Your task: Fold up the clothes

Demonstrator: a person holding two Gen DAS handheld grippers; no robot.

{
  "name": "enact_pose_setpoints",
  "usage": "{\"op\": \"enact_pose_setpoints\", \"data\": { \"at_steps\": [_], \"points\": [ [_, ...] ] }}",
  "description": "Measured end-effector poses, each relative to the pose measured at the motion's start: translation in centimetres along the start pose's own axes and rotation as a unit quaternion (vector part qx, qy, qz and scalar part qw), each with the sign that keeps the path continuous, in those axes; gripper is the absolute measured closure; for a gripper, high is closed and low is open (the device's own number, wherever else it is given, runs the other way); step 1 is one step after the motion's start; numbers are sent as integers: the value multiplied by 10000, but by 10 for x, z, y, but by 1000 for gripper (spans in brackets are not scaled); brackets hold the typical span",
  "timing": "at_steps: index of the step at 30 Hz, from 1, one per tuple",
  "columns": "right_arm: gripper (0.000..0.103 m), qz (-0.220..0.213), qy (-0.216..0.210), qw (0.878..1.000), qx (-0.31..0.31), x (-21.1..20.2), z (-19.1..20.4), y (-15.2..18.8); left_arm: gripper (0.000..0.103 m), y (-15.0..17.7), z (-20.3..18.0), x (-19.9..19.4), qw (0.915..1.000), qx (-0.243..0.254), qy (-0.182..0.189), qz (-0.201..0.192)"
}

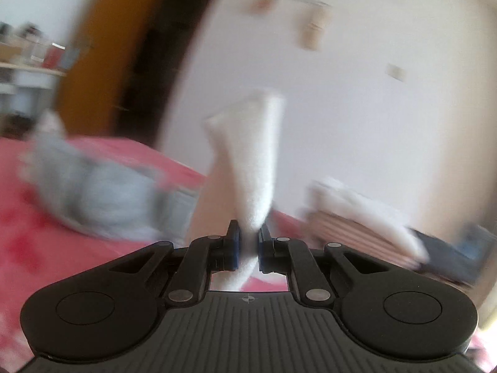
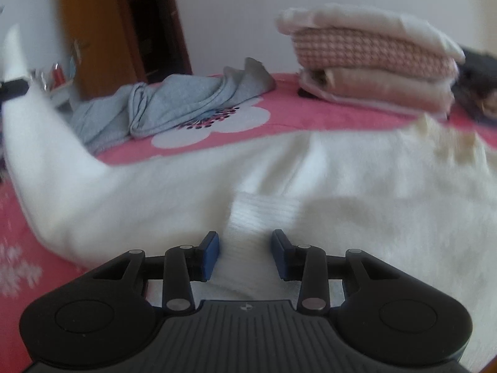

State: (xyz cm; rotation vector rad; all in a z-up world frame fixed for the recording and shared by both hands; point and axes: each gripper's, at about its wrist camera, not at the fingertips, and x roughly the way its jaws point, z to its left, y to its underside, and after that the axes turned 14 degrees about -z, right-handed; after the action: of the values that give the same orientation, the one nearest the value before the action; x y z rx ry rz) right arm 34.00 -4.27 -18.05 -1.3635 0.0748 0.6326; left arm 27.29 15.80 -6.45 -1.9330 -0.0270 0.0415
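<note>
A white fleecy garment (image 2: 341, 186) lies spread on the pink bed cover (image 2: 295, 118). My left gripper (image 1: 248, 242) is shut on one white sleeve (image 1: 251, 161), which sticks up past the fingers, lifted above the bed. In the right wrist view that sleeve (image 2: 37, 143) rises to the far left edge. My right gripper (image 2: 245, 248) hovers low over the garment, open, with a ribbed cuff (image 2: 264, 211) lying between its blue pads (image 2: 209, 255) and no clamping visible. The left wrist view is motion-blurred.
A crumpled grey-blue garment (image 2: 174, 105) lies further back on the bed. A stack of folded clothes (image 2: 372, 62) sits at the back right, with dark items (image 2: 478, 77) beside it. A wooden door (image 2: 93, 31) and a white wall stand behind.
</note>
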Motion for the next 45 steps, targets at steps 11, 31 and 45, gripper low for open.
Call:
{"op": "enact_pose_setpoints", "data": {
  "at_steps": [11,31,45],
  "points": [
    [64,-132,-532,9744,2181,-20,-64,5,63,72,-19,-5,9856,-127,840,1462],
    [60,114,-480,8872,4587,-68,-135,12,59,102,-37,-25,9752,1262,1033,1495],
    [96,507,-217,9228,3813,-55,-99,-16,59,97,-43,-37,9723,1519,1160,1344]
  ]
}}
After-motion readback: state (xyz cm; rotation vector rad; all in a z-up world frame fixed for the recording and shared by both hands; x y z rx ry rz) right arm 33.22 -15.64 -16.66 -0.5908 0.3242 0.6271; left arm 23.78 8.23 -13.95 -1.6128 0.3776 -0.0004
